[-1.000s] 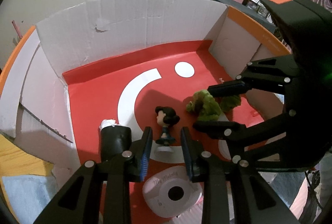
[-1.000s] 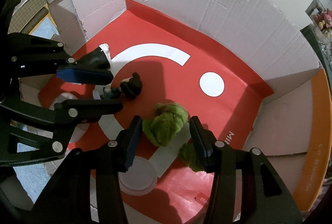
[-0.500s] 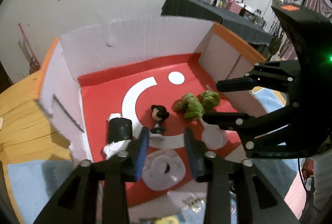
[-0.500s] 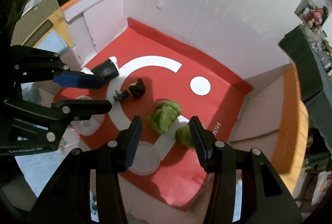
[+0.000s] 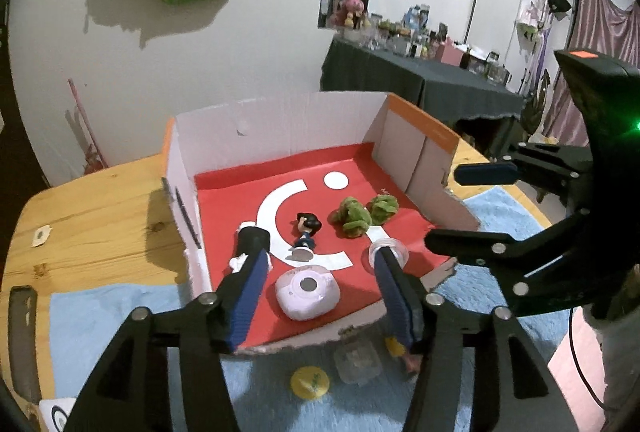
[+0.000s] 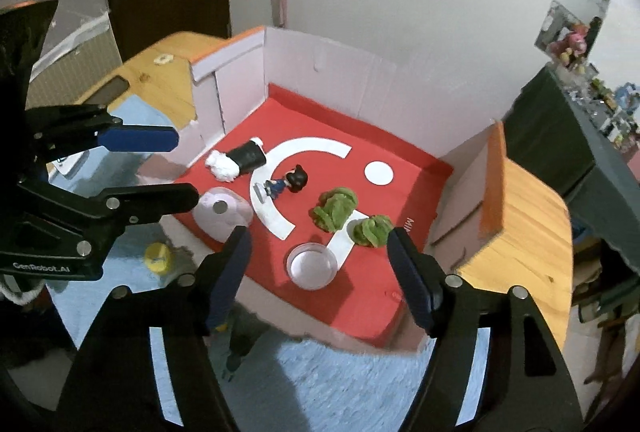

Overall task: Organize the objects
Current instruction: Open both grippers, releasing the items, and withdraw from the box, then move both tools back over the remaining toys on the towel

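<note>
— Both hand-held grippers hang above the box: the left hand-held gripper (image 5: 320, 272) has its jaws opening with nothing held between them, and the right hand-held gripper (image 6: 318, 256) is opening too, also empty.

— And where are the things?

— Inside the open cardboard box with white walls and a red floor (image 5: 280, 128), which stands on the wooden desk (image 5: 92, 216). A small dark-haired figurine on a white base (image 5: 306, 232) stands near the middle. Two green crinkled lumps (image 6: 334, 208), perhaps toy lettuce though the view is soft, lie side by side to its right.

— Anything nearer the torn front edge?

— A pale pink rounded case with a dark centre dot (image 5: 307, 292), and a clear round lid (image 6: 312, 266) apart from it. A black cylinder stuffed with white tissue (image 6: 244, 160) lies on its side by the left wall.

— Outside the box?

— A yellow round cap (image 5: 310, 383) and a clear small container (image 5: 358, 362) rest on the light blue mat (image 5: 492, 208).
</note>
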